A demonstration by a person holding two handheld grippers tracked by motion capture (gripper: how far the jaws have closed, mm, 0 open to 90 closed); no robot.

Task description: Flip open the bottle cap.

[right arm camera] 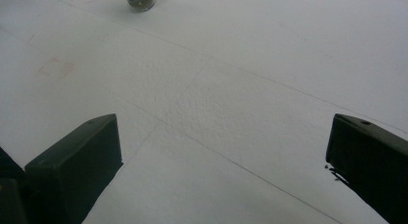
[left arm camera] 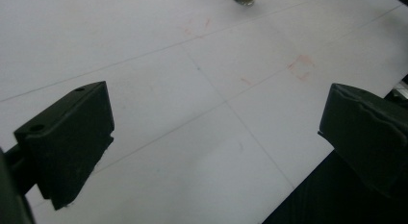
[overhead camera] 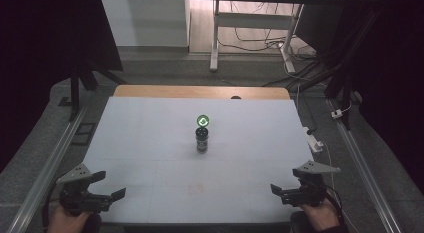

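Jar: I see a small dark jar [overhead camera: 202,140], green lid [overhead camera: 203,121], upright mid-table [overhead camera: 150,143]; contents unclear.
Left gripper [overhead camera: 111,184]: near front-left edge, jaws wide, empty.
Right gripper [overhead camera: 280,183]: front-right, jaws wide, empty.

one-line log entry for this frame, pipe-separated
left gripper: open, near edge, idle | right gripper: open, near edge, idle | jar: upright, mid-table, green lid, untouched | table: white

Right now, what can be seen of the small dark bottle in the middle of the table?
The bottle is small, dark and cylindrical, standing upright alone near the centre of the white table. Its round top shows bright green. The material is unclear, perhaps dark glass or plastic. Nothing touches it but the table; both grippers sit far off at the near edge.
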